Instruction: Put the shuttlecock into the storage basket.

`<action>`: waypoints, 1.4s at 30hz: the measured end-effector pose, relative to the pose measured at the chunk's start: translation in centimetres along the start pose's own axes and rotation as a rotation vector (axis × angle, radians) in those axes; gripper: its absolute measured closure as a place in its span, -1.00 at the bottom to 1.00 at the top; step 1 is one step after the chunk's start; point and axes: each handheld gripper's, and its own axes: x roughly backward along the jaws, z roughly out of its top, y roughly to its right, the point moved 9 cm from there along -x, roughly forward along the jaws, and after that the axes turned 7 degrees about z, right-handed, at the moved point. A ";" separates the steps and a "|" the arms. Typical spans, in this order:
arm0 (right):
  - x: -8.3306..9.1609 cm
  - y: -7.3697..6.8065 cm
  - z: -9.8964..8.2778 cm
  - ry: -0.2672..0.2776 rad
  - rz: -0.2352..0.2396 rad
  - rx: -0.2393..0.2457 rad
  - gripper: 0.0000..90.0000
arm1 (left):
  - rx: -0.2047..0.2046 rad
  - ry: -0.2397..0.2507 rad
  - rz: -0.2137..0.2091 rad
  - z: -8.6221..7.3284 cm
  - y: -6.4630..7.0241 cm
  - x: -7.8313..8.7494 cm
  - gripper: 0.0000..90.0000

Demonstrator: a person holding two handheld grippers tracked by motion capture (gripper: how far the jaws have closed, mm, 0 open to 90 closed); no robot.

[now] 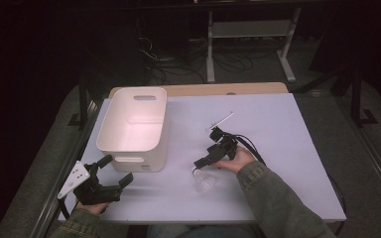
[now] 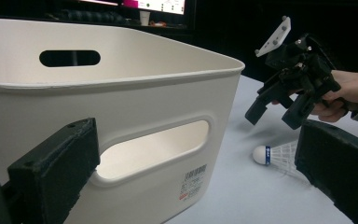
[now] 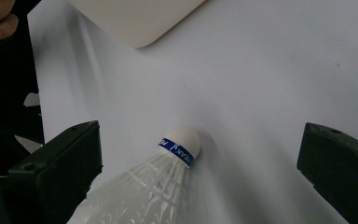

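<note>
A white shuttlecock with a blue band lies on its side on the white table. My right gripper hovers just over it, open, with the cork and skirt in the gap between the jaws and no pad touching. A white plastic bin with handle slots stands at the left middle of the table. Near the front left corner my left gripper is open and holds nothing, facing the bin's near wall from close by.
The table's front edge lies close below both hands. A wooden strip runs along the far edge. Beyond it, cables and white frame legs sit on the dark floor. Bare tabletop stretches to the right of the right hand.
</note>
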 end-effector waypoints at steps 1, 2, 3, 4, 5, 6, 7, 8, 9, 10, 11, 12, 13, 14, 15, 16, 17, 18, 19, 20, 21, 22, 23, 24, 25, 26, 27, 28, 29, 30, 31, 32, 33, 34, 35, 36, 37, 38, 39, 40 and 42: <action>0.0 -0.1 0.0 -0.003 0.016 -0.011 -0.85 | 0.000 0.000 0.000 0.0 0.0 0.0 -1.00; 0.0 -0.3 -0.1 -0.011 0.033 -0.027 -0.81 | -0.001 0.000 -0.001 0.0 0.0 0.0 -1.00; -0.1 -0.2 -0.1 -0.012 0.043 -0.029 -0.77 | 0.000 0.000 -0.001 0.0 0.0 0.0 -1.00; -0.1 -0.2 -0.1 -0.012 0.043 -0.029 -0.77 | 0.000 0.000 -0.001 0.0 0.0 0.0 -1.00; -0.3 -0.3 -0.2 -0.026 0.065 -0.050 -0.72 | -0.001 0.001 -0.001 0.0 0.0 0.0 -1.00; -0.3 -0.3 -0.2 -0.026 0.065 -0.050 -0.72 | -0.001 0.001 -0.001 0.0 0.0 0.0 -1.00; -0.3 -0.3 -0.2 -0.029 0.066 -0.053 -0.71 | -0.003 -0.001 0.000 0.0 0.0 0.0 -1.00; -0.4 -0.2 -0.3 -0.034 0.070 -0.057 -0.70 | -0.001 0.000 0.000 0.0 0.0 0.0 -1.00; -0.6 -0.1 -0.3 -0.036 0.070 -0.057 -0.70 | 0.000 0.000 -0.001 0.0 0.0 0.0 -1.00; -0.6 -0.1 -0.4 -0.038 0.068 -0.063 -0.68 | -0.002 0.000 -0.001 0.0 0.0 0.0 -1.00; -0.7 -0.1 -0.4 -0.039 0.073 -0.053 -0.66 | -0.002 -0.001 0.000 0.0 0.0 0.0 -1.00; -0.9 0.0 -0.5 -0.053 0.071 -0.067 -0.64 | -0.001 0.001 -0.002 0.0 0.0 0.0 -1.00; -0.9 0.0 -0.5 -0.053 0.071 -0.067 -0.64 | -0.001 0.001 -0.002 0.0 0.0 0.0 -1.00; -1.0 0.0 -0.6 -0.063 0.070 -0.073 -0.63 | -0.001 0.000 -0.001 0.0 0.0 0.0 -1.00; -1.2 0.0 -0.7 -0.073 0.073 -0.075 -0.58 | -0.002 0.000 -0.001 0.0 0.0 0.0 -1.00; -1.3 0.0 -0.7 -0.076 0.068 -0.077 -0.56 | -0.002 0.000 -0.001 0.0 0.0 0.0 -1.00; -1.3 0.0 -0.7 -0.076 0.068 -0.077 -0.56 | -0.002 0.000 -0.001 0.0 0.0 0.0 -1.00; -1.5 -0.1 -0.6 -0.078 0.072 -0.077 -0.50 | -0.004 -0.001 -0.001 0.0 0.0 0.0 -1.00; -1.5 -0.1 -0.6 -0.078 0.072 -0.077 -0.50 | -0.004 -0.001 -0.001 0.0 0.0 0.0 -1.00; -1.6 -0.2 -0.5 -0.080 0.073 -0.074 -0.47 | -0.001 0.000 -0.001 0.0 0.0 0.0 -1.00; -1.8 -0.3 -0.5 -0.087 0.074 -0.076 -0.43 | 0.002 0.000 -0.002 0.0 0.0 0.0 -1.00; -1.8 -0.3 -0.5 -0.087 0.074 -0.076 -0.43 | 0.002 0.000 -0.002 0.0 0.0 0.0 -1.00; -1.9 -0.3 -0.5 -0.090 0.070 -0.072 -0.41 | 0.002 0.002 -0.002 0.0 0.0 0.0 -1.00; -2.1 -0.4 -0.4 -0.096 0.070 -0.077 -0.37 | 0.001 0.003 -0.002 0.0 0.0 0.0 -1.00; -2.1 -0.4 -0.4 -0.096 0.070 -0.077 -0.37 | 0.001 0.003 -0.002 0.0 0.0 0.0 -1.00; -2.4 -0.4 -0.4 -0.099 0.068 -0.075 -0.29 | 0.003 0.000 -0.001 0.0 0.1 0.0 -1.00; -2.4 -0.4 -0.4 -0.099 0.068 -0.075 -0.29 | 0.003 0.000 -0.001 0.0 0.1 0.0 -1.00; -2.5 -0.5 -0.4 -0.098 0.085 -0.077 -0.22 | 0.003 0.000 -0.001 0.0 0.1 0.0 -1.00; -2.5 -0.5 -0.3 -0.096 0.076 -0.079 -0.18 | 0.003 0.000 -0.001 0.0 0.1 0.0 -1.00; -2.5 -0.5 -0.3 -0.094 0.073 -0.081 -0.15 | 0.005 0.000 -0.001 0.0 0.1 0.0 -1.00; -2.5 -0.5 -0.3 -0.094 0.073 -0.081 -0.15 | 0.005 0.000 -0.001 0.0 0.1 0.0 -1.00; -2.5 -0.5 -0.4 -0.096 0.076 -0.085 -0.11 | 0.003 0.002 -0.001 0.0 0.0 0.0 -1.00; -2.5 -0.5 -0.4 -0.101 0.082 -0.086 -0.10 | 0.003 0.002 -0.001 0.0 0.0 0.0 -1.00; -2.5 -0.5 -0.4 -0.100 0.078 -0.086 -0.08 | 0.004 0.001 -0.001 0.0 0.1 0.0 -1.00; -2.5 -0.5 -0.4 -0.102 0.080 -0.091 -0.05 | 0.005 0.001 -0.001 0.0 0.1 0.0 -1.00; -2.6 -0.5 -0.4 -0.100 0.091 -0.095 -0.04 | 0.005 0.001 -0.001 0.0 0.1 0.0 -1.00; -2.6 -0.5 -0.5 -0.104 0.088 -0.100 -0.03 | 0.003 0.000 0.000 0.0 0.1 0.0 -1.00; -2.7 -0.5 -0.5 -0.104 0.089 -0.099 -0.01 | 0.002 0.001 0.000 0.0 0.1 0.0 -1.00; -2.7 -0.5 -0.5 -0.104 0.089 -0.099 -0.01 | 0.002 0.001 0.000 0.0 0.1 0.0 -1.00; -2.7 -0.4 -0.5 -0.108 0.080 -0.103 0.00 | 0.003 0.001 0.000 0.0 0.1 0.0 -1.00; -2.9 -0.5 -0.7 -0.124 0.078 -0.120 0.04 | 0.004 0.000 -0.001 0.0 0.1 0.0 -1.00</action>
